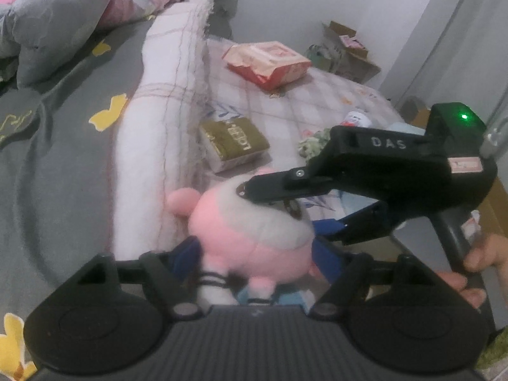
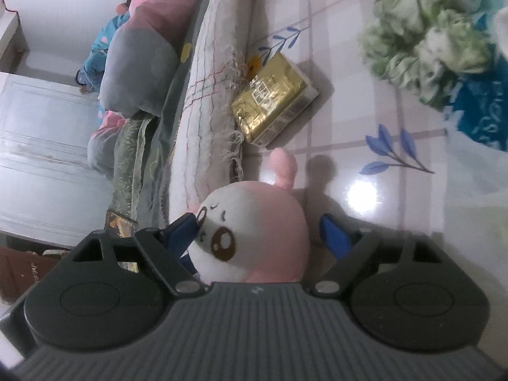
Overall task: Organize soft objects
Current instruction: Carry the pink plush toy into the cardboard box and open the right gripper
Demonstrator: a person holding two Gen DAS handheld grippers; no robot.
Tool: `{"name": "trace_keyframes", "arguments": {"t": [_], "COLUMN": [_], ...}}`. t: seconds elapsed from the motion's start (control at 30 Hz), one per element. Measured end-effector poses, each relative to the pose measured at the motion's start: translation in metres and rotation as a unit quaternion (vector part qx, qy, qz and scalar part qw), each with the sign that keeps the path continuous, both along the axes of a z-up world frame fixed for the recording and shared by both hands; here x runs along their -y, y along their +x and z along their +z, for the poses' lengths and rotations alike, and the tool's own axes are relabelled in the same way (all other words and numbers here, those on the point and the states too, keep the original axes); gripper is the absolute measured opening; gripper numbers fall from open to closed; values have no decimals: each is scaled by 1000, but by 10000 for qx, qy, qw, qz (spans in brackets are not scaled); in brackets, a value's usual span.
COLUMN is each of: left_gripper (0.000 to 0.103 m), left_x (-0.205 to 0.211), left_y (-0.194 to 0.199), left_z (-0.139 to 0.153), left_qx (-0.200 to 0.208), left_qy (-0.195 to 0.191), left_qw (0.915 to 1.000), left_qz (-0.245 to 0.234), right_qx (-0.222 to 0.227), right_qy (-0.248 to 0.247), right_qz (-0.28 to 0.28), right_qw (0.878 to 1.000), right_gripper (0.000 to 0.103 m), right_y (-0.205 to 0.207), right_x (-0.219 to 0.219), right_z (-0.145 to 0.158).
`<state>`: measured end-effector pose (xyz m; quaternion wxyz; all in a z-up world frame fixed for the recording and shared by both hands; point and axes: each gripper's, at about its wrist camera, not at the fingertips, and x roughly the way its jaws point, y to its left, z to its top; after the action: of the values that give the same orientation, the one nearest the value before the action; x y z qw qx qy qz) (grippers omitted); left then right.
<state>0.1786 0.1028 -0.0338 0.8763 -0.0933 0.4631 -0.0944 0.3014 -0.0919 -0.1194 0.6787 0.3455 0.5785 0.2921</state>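
- Left wrist view: the pink-and-white plush toy (image 1: pixel 250 231) sits low between the blue pads of the left gripper (image 1: pixel 254 254), beside the rolled white quilt (image 1: pixel 165 133) at the bed's edge. The jaws stand apart around the toy's body; whether the pads press on it cannot be told, since the plush hides them.
- The right gripper (image 1: pixel 287 214) reaches in from the right, held by a hand (image 1: pixel 476 276), its upper finger lying over the toy's head.
- Right wrist view: the toy's face (image 2: pixel 222 235) fills the gap of the right gripper (image 2: pixel 260 231). The left pad (image 2: pixel 182 228) touches the cheek; the right pad (image 2: pixel 333 231) stands just clear, so the jaws are released.
- Behind lie a gold packet (image 2: pixel 273 98) and a crumpled green cloth (image 2: pixel 422 44) on the checked sheet (image 2: pixel 349 127).
- Judgement: the toy looks light, soft and squashy; a grip across the round head or body should hold, while the thin ear would slip.
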Motion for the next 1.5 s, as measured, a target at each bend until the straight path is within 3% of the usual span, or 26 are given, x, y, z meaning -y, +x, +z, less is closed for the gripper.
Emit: {"name": "trace_keyframes", "arguments": {"t": [0.27, 0.53, 0.77, 1.0, 1.2, 1.33, 1.4, 1.5], "left_gripper": [77, 77, 78, 78, 81, 87, 87, 88], "left_x": [10, 44, 129, 229, 262, 247, 235, 217], "left_y": [-8, -35, -42, -30, -27, -25, -25, -23], "left_z": [8, 65, 105, 113, 98, 91, 89, 85], "left_qx": [40, 790, 1328, 1401, 1251, 1220, 1212, 1183], "left_qy": [0, -13, -119, -710, -777, -672, -578, -486], "left_qw": [10000, 9960, 9819, 9614, 9599, 9656, 9701, 9758], "left_qz": [26, -413, -1343, -2261, -2384, -2194, -2023, -1773], "right_qx": [118, 1046, 1872, 2309, 2425, 2366, 2264, 2103], "right_qy": [9, -2, -143, -846, -1777, -2680, -2964, -3080], "right_qz": [67, -57, -648, -1354, -1808, -1590, -1381, -830], "right_qw": [9999, 9945, 9801, 9598, 9364, 9203, 9175, 9241], "right_gripper": [80, 78, 78, 77, 77, 77, 77, 77], "right_y": [-8, -40, -81, -117, -130, -113, -100, -78], "right_x": [-6, 31, 127, 249, 352, 395, 410, 417], "right_z": [8, 79, 142, 180, 180, 163, 150, 128]}}
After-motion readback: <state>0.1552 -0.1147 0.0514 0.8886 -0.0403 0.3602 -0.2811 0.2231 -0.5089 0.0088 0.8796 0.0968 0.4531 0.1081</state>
